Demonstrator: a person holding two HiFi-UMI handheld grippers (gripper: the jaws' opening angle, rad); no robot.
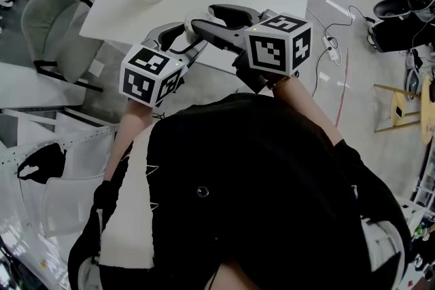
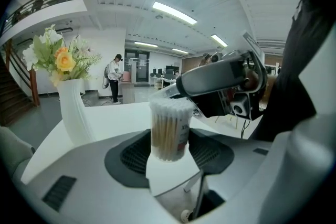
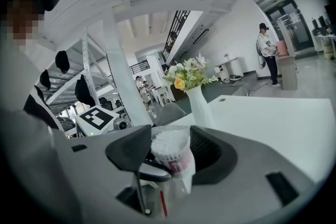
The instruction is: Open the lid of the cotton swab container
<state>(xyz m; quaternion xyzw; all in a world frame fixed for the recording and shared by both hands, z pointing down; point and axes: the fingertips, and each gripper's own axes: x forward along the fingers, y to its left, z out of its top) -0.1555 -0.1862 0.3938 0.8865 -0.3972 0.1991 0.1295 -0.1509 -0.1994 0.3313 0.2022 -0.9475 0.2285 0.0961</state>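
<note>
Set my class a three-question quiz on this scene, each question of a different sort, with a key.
1. True or false: the swab container is empty.
2. Whose jaws have the container between them? A. left gripper only B. right gripper only C. both
3. Fill in: the vase holds ____.
Key: 1 false; 2 C; 3 flowers.

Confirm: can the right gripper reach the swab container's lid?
Probably yes: the left gripper grips the cotton swab container, and the right gripper's jaws look closed on its lid, nothing blocking.
</note>
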